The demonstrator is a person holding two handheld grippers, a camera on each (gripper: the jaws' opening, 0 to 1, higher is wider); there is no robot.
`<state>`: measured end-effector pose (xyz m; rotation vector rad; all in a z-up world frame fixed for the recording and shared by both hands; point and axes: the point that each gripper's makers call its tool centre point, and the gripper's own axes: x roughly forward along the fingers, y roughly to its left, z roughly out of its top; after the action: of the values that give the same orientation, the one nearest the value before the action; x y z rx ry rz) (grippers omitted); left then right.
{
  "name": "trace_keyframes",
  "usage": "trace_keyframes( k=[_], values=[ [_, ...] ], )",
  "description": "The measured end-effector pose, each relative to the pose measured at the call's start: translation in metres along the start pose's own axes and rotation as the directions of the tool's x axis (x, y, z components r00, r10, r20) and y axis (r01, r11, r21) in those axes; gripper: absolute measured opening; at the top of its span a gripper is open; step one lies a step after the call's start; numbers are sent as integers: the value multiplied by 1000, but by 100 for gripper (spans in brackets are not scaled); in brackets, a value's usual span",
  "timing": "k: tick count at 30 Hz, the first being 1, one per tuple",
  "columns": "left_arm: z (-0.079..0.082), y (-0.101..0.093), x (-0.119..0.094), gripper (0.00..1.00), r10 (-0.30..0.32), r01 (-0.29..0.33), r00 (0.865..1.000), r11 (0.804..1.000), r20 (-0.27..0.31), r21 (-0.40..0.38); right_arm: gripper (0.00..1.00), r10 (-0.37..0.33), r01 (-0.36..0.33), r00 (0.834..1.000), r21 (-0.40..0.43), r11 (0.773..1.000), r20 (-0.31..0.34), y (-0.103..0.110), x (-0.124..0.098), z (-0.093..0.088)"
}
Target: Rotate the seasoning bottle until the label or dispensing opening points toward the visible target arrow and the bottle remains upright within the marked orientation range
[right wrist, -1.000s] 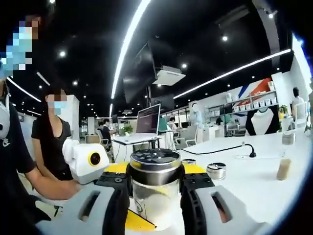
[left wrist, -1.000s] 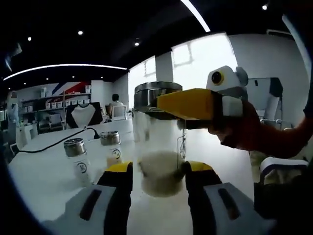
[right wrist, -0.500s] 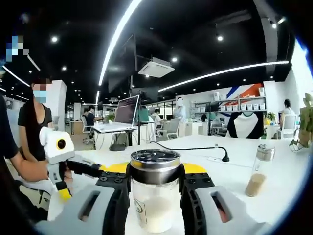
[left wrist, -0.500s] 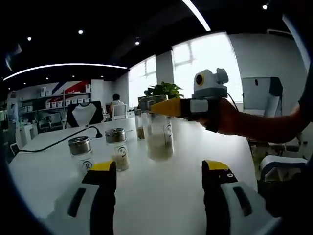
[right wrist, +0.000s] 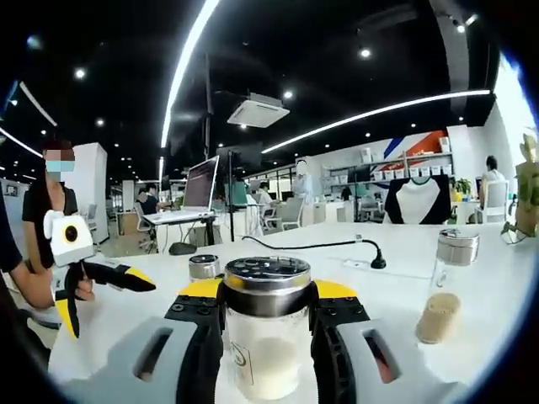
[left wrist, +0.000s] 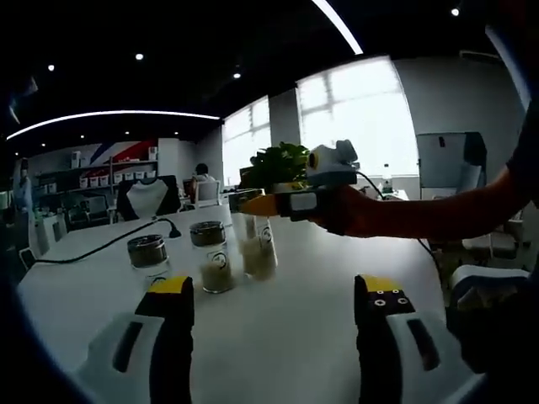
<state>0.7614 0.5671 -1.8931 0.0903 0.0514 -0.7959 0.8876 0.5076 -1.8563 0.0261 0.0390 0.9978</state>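
The seasoning bottle (right wrist: 266, 337), clear glass with a perforated metal lid and pale powder inside, stands upright between my right gripper's (right wrist: 266, 296) yellow-tipped jaws, which are shut on it just below the lid. In the left gripper view the same bottle (left wrist: 258, 249) is held from the right by the right gripper (left wrist: 263, 204), low over the white table (left wrist: 295, 337); I cannot tell whether its base touches. My left gripper (left wrist: 271, 293) is open with nothing between its jaws, well short of the bottle. It also appears as the left gripper (right wrist: 94, 293) at the left, open.
Two similar bottles (left wrist: 213, 257) (left wrist: 149, 252) stand just left of the held one. Another bottle (right wrist: 446, 286) is at the right, and a small jar (right wrist: 205, 266) sits behind. A black cable (right wrist: 303, 247) crosses the table. A potted plant (left wrist: 278, 164) is behind. People sit farther off.
My left gripper has let go of the bottle, opened and drawn back. The right gripper has carried the bottle away across the table, up beside the two other bottles.
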Motion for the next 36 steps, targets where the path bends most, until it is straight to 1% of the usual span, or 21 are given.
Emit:
trace_keyframes(
  k=[6, 12, 15, 16, 17, 19, 21, 23, 30, 34, 36],
  values=[
    [-1, 0, 0, 81, -1, 1, 1000, 1000, -2, 9, 37, -7, 7, 1000, 11, 1000, 14, -9, 3, 0],
    [-3, 0, 1, 80, -2, 2, 1000, 1000, -11, 23, 37, 10, -10, 1000, 14, 1000, 22, -12, 0, 0],
    [-3, -1, 2, 80, -3, 4, 1000, 1000, -11, 20, 37, 37, -37, 999, -43, 998, 8, -6, -3, -2],
    [-3, -1, 2, 80, -3, 3, 1000, 1000, -10, 21, 37, 22, -21, 1000, -67, 998, 12, -9, -4, -1],
    [-3, -1, 1, 80, -4, 4, 1000, 1000, -11, 24, 37, 28, -27, 1000, -47, 999, 10, -10, -5, -1],
    [-4, -2, 1, 80, -4, 4, 1000, 1000, -13, 26, 37, 27, -27, 1000, -51, 998, 9, -11, -7, -2],
    [-4, -2, 1, 80, -4, 4, 1000, 1000, -12, 28, 37, 43, -42, 999, -52, 998, 7, -13, -10, -3],
    [-3, -2, 1, 80, -4, 4, 1000, 1000, -12, 29, 37, 75, -75, 997, -61, 995, -7, -13, -12, -4],
    [-3, -2, 1, 81, -6, 6, 1000, 1000, -15, 30, 37, 102, -103, 994, -60, 993, -29, -12, -17, -7],
    [-7, -3, 2, 81, -9, 10, 1000, 999, -20, 31, 37, 134, -136, 990, -57, 989, -39, -14, -19, -7],
    [-11, -2, 3, 81, -9, 10, 999, 1000, -32, 26, 38, 139, -140, 990, -54, 989, -34, -14, -19, -7]
  ],
)
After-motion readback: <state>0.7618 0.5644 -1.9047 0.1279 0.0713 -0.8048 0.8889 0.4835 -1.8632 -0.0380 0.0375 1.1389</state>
